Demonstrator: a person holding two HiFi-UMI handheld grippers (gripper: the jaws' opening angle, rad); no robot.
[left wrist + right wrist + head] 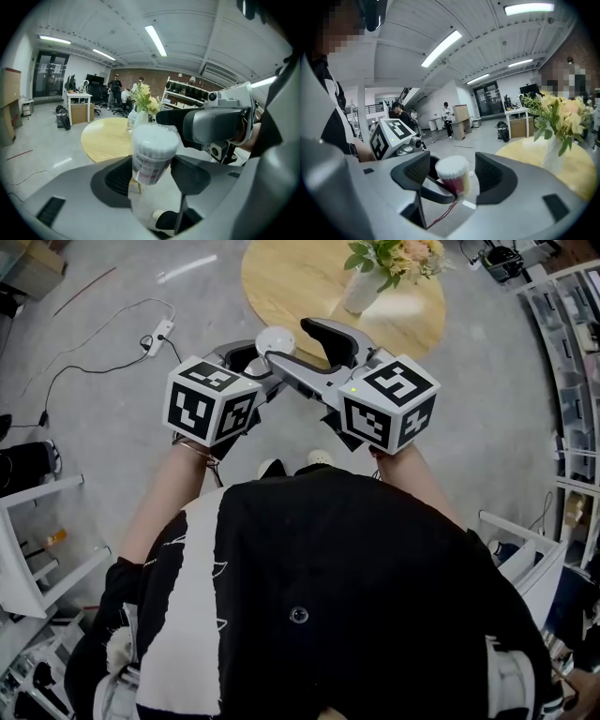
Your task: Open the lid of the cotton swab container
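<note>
Cotton swab container [151, 157]: one, upright and slightly tilted, held in the air between the two grippers, just in front of the round table's near edge.
Contents: packed with cotton swabs, whose white tips fill the top; a red printed label wraps the clear side. I cannot tell whether a clear lid sits over the tips.
Left gripper [154, 177]: its two dark pads are closed on the lower body of the container and carry it.
Right gripper [453, 173]: jaws stand wide apart. The container's white top sits between them, with a gap on each side, and neither pad presses on it.
Grippers: two, crossing in front of the person and meeting at the container.
Marker cubes: two, the left cube [211, 399] and the right cube [389, 401], side by side above the person's forearms.
Round table [412, 324]: one, pale wood, standing on the grey floor.
Vase [361, 292]: one, white, on the table.
Vase contents: a bunch of flowers [398, 257], pale yellow and pink with green leaves.
</note>
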